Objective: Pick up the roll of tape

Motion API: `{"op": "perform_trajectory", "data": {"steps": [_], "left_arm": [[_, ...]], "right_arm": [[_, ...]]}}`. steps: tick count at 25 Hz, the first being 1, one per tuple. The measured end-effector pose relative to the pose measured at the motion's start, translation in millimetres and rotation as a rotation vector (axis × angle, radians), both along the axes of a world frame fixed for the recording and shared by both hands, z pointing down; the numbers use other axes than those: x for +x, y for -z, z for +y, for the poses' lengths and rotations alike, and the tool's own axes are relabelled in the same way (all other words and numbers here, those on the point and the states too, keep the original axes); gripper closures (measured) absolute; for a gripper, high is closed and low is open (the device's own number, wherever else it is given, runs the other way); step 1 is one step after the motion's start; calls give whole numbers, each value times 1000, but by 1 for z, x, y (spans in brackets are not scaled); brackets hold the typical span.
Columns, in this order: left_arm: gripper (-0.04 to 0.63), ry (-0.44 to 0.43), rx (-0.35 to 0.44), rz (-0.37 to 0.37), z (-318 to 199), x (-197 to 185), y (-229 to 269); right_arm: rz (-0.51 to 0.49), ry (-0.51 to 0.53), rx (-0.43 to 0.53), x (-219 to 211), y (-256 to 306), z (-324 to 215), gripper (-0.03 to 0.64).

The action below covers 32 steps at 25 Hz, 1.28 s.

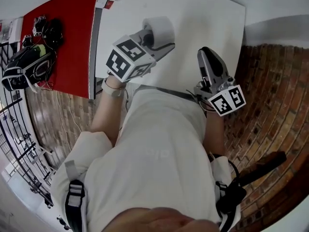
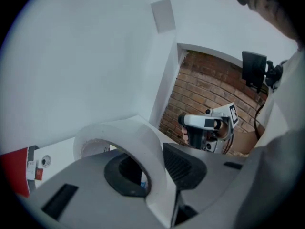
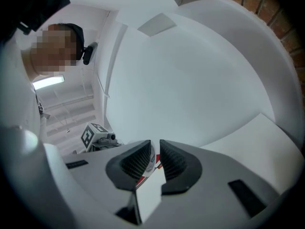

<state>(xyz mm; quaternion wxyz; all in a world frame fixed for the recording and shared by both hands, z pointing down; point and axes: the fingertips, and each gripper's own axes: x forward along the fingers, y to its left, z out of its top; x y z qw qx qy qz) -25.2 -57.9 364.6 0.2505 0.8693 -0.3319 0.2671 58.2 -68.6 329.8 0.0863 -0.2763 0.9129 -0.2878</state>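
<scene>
The roll of tape (image 1: 161, 27) is white and wide, and it hangs in the air over the white table (image 1: 207, 18). My left gripper (image 1: 150, 36) is shut on its wall. In the left gripper view one finger (image 2: 125, 176) sits inside the roll's (image 2: 143, 140) hole, and the other (image 2: 183, 166) presses on its outside. My right gripper (image 1: 204, 52) is held up to the right of it, apart from the tape. Its ribbed pads (image 3: 138, 162) stand almost together with nothing held. Each gripper shows in the other's view: the right gripper (image 2: 202, 123) and the left gripper (image 3: 95, 136).
A red table (image 1: 67, 42) adjoins the white one on the left, with a black bag (image 1: 26, 66) and small black items at its far side. Brick-patterned floor (image 1: 270, 81) lies to the right. The person's body fills the lower head view.
</scene>
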Motion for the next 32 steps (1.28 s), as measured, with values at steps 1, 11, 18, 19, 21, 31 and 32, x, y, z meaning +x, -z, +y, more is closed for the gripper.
{"op": "perform_trajectory", "data": {"steps": [1,11,18,19,21,31,32], "left_arm": [[484,9,8,22,3,-1,6],[484,72,94,161,32,-7,59],[483,104,173,234,49,-8,87],[483,107,194,257,51,-7,93],[483,118,222,304,57,-5,103],[483,215,276,466,82,-22,146],[483,221,288,501,84,-26,151]], "right_arm": [[7,7,14,-1,5,1,572],[16,38,126,-3,51,11,572],[7,53,185,3,74,15,572],[6,58,194,3,77,16,574],[2,70,206,4,84,19,572],[-7,132,234,-11,104,27,572],[-7,136,239,-14,107,28,572]]}}
